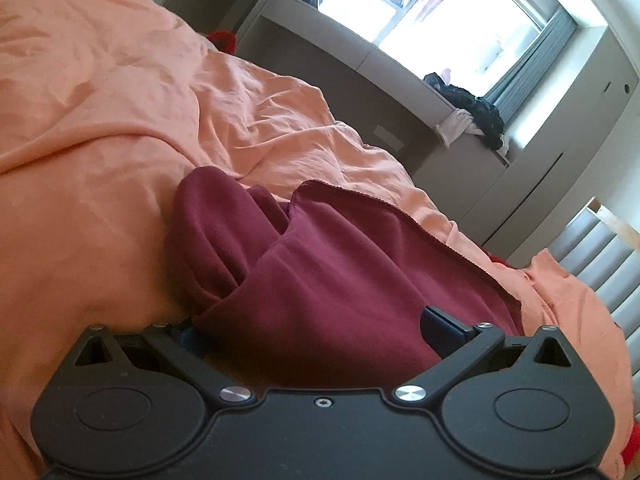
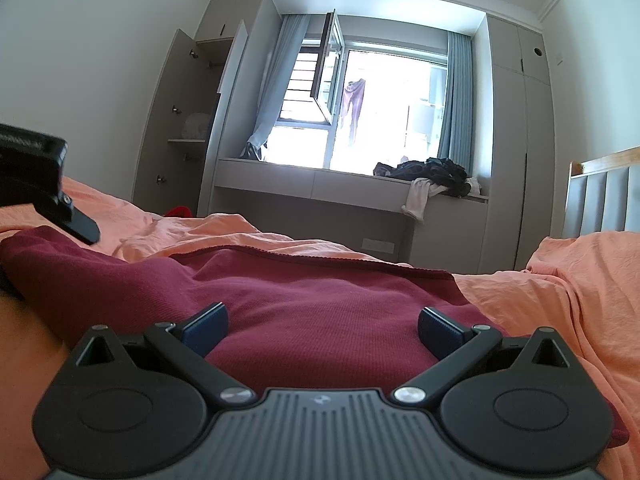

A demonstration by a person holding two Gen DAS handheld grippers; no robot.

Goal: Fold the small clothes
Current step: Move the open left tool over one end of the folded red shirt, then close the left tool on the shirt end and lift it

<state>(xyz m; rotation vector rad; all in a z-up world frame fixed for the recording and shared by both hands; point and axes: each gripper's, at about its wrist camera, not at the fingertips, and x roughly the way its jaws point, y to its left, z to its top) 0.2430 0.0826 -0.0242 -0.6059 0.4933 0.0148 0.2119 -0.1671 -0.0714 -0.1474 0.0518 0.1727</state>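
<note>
Dark red knit garment point(image 2: 304, 304): soft matt cloth with a fine ribbed weave and a scalloped stitched hem. Peach-orange bed sheet point(image 2: 580, 280): thin matt woven cloth, heavily creased. Right tongs point(image 2: 322, 326): matt black plastic arms, shiny silver metal pivot screws, dark blue rubbery pads point(image 2: 206, 326), ridged grey plastic housing. Left tongs point(image 1: 316, 326): same matt black plastic, smooth. Pale wooden headboard frame point(image 2: 604, 158) around padded grey upholstery.

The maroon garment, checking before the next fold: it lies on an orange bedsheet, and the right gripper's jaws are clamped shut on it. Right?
Not quite. The maroon garment does lie on the orange bedsheet, but the right gripper has its jaws spread wide open over the cloth, not clamped shut, as the right wrist view shows.
</note>
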